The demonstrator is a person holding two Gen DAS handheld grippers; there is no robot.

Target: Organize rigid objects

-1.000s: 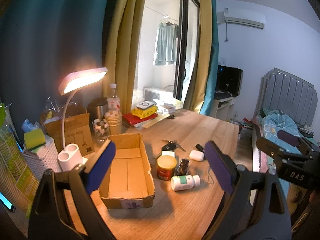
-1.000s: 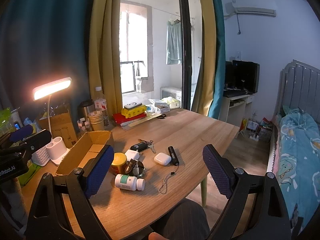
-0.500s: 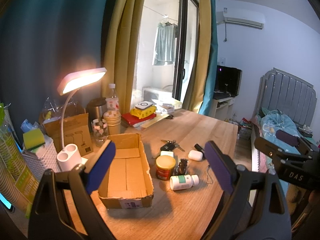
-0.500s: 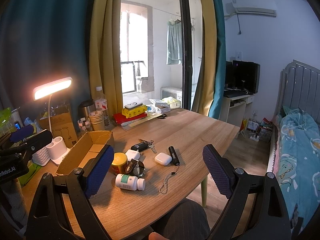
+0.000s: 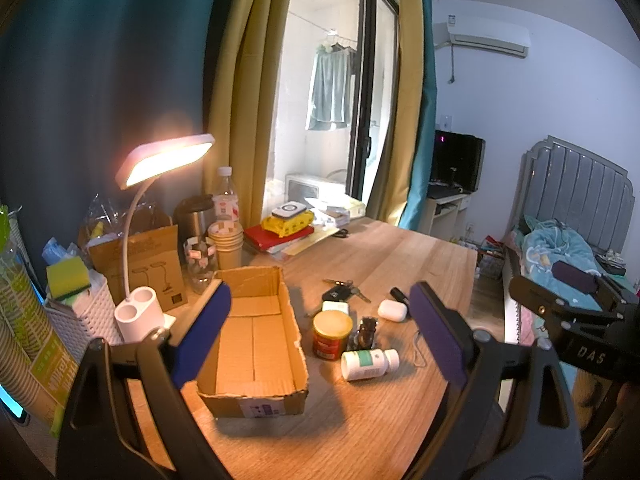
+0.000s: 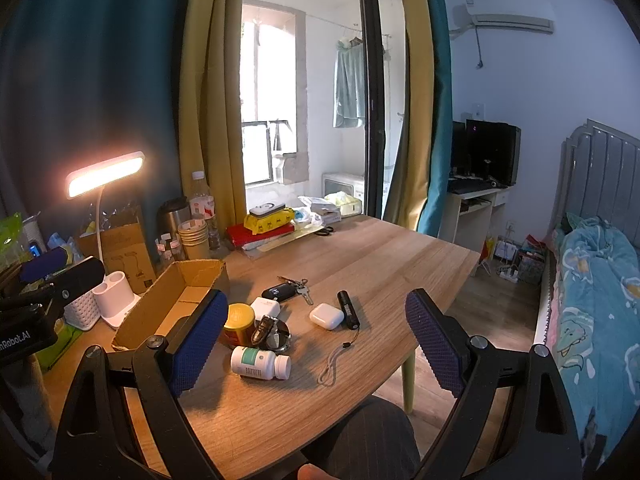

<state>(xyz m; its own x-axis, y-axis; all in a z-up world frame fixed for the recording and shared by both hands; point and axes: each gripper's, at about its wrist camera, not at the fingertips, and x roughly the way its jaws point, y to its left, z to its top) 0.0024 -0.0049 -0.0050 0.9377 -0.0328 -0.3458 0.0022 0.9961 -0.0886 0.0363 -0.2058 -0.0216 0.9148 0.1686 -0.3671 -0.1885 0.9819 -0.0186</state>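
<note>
An open, empty cardboard box (image 5: pixel 256 336) (image 6: pixel 176 308) lies on the wooden table. To its right lie a red tin with a gold lid (image 5: pixel 332 334) (image 6: pixel 239 324), a white pill bottle on its side (image 5: pixel 370 364) (image 6: pixel 260 362), a watch (image 5: pixel 366 332) (image 6: pixel 270 330), a white charger (image 6: pixel 265 307), a white earbud case (image 5: pixel 392 309) (image 6: pixel 327 315), a car key with keys (image 5: pixel 340 289) (image 6: pixel 286 290) and a black flashlight with a cord (image 6: pixel 347 309). My left gripper (image 5: pixel 320 336) is open above the box and the tin. My right gripper (image 6: pixel 316 340) is open above the objects. Both are empty.
A lit desk lamp (image 5: pixel 160 160) on a white base (image 5: pixel 138 312), a white basket (image 5: pixel 86 316), paper cups (image 5: pixel 226 240), a glass (image 5: pixel 200 258), a thermos and books (image 5: pixel 280 236) line the table's back. The table edge (image 6: pixel 440 308) drops off on the right towards a bed (image 6: pixel 592 280).
Both views have shifted only slightly; the objects sit a little lower in the right wrist view. Nothing on the table has moved and both grippers stay open.
</note>
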